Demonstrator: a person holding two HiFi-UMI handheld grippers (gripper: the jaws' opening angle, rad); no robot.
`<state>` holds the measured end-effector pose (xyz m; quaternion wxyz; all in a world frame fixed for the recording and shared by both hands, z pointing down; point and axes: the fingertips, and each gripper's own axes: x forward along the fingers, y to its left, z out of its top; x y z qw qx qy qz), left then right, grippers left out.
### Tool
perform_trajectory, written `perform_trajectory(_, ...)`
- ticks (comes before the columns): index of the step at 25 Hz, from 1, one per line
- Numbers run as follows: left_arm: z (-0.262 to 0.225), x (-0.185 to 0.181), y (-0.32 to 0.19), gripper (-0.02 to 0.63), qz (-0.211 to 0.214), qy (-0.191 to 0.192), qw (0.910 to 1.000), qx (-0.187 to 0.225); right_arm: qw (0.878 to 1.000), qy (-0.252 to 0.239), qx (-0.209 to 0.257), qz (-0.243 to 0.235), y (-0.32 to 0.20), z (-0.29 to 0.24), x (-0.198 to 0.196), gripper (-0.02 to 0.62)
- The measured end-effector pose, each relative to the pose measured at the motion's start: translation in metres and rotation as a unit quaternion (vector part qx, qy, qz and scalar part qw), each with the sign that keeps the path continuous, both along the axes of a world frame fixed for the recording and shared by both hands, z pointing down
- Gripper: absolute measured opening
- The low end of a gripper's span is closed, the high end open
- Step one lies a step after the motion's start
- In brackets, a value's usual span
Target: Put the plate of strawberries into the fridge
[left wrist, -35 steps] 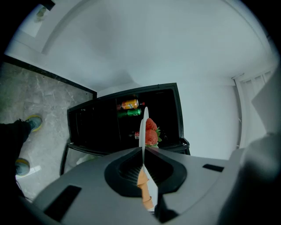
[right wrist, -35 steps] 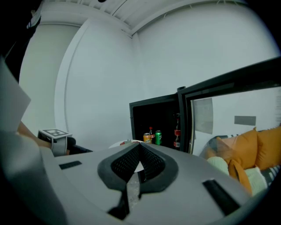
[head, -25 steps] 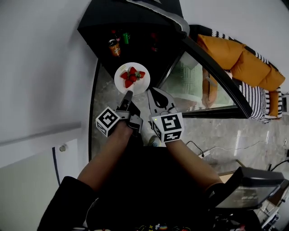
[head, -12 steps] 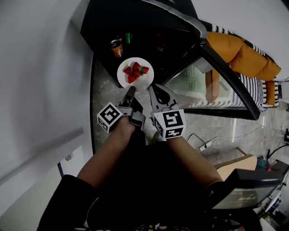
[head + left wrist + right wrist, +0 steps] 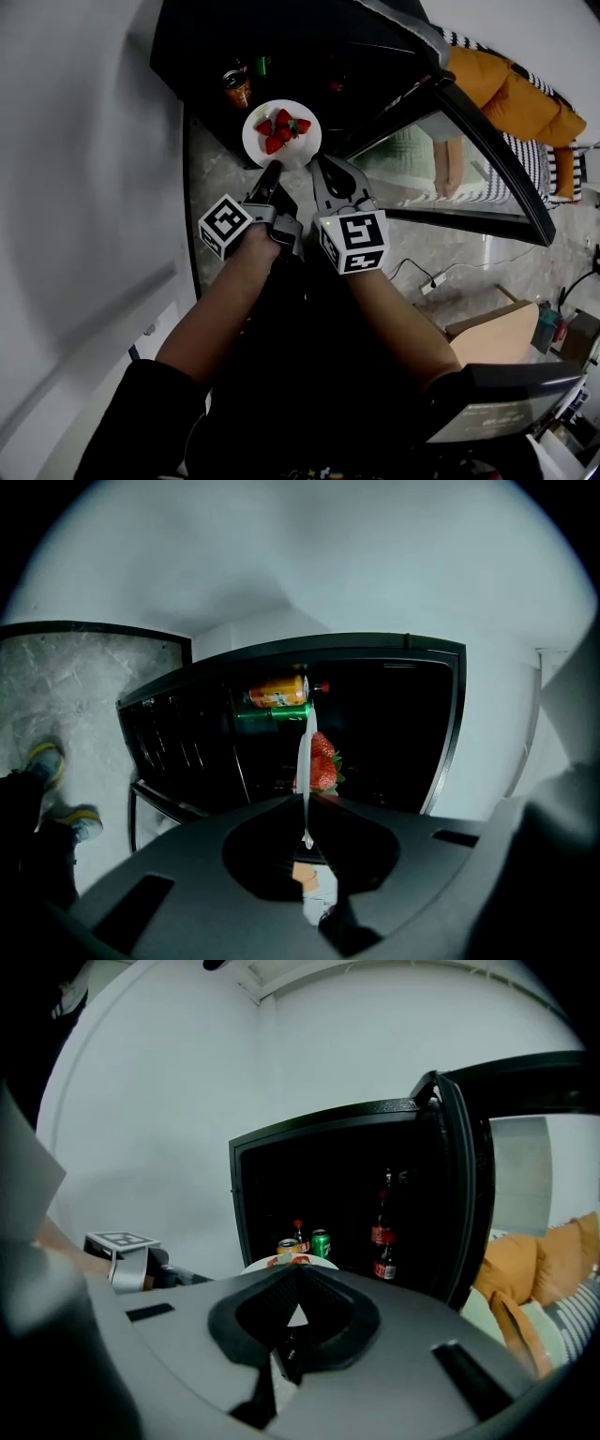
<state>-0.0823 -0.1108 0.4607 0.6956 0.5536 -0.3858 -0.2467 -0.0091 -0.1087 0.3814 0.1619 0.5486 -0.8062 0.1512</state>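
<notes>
Glossy white plate (image 5: 301,149), glossy black fridge (image 5: 281,37)

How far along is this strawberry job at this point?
Done: the fridge door is open. In hand: the left tongs pinch the plate of strawberries by its rim in front of the fridge; the right tongs are closed beside it. Left: set the plate inside and let go.

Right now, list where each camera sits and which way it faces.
Head view: on the person's head, looking steeply down at the plate of strawberries before the open fridge; the left hand-held gripper, right hand-held gripper and both forearms show.
Left gripper view: on the left hand-held gripper, facing into the fridge; its jaws clamp the plate, seen edge-on.
Right gripper view: on the right hand-held gripper, facing the bottles inside; jaws together, the other's marker cube at left.
Shared: all three show the plate and fridge.
</notes>
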Motion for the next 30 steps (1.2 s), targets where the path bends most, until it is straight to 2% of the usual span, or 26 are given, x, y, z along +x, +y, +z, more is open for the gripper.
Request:
perform_trajectory(5, -0.028, 0.013, 0.040, 0.017, -0.032, -0.034, 0.9989, -0.012, 0.999, -0.041, -0.008, -0.030, 0.035, -0.026, 0.016, 0.003)
perform_trajectory(10, -0.051, 0.014, 0.056, 0.017, -0.049, -0.043, 0.9979, -0.003, 0.997, -0.059, -0.007, -0.047, 0.052, -0.044, 0.018, 0.003)
perform_trajectory(17, -0.033, 0.015, 0.051, 0.017, -0.043, -0.055, 0.9975, 0.000, 0.997, -0.061, 0.009, -0.053, 0.043, -0.026, 0.020, 0.003)
perform_trajectory(30, -0.024, 0.013, 0.048, 0.017, -0.058, -0.047, 0.9969, 0.023, 0.995, -0.074, 0.030, -0.055, 0.051, -0.019, 0.021, 0.003)
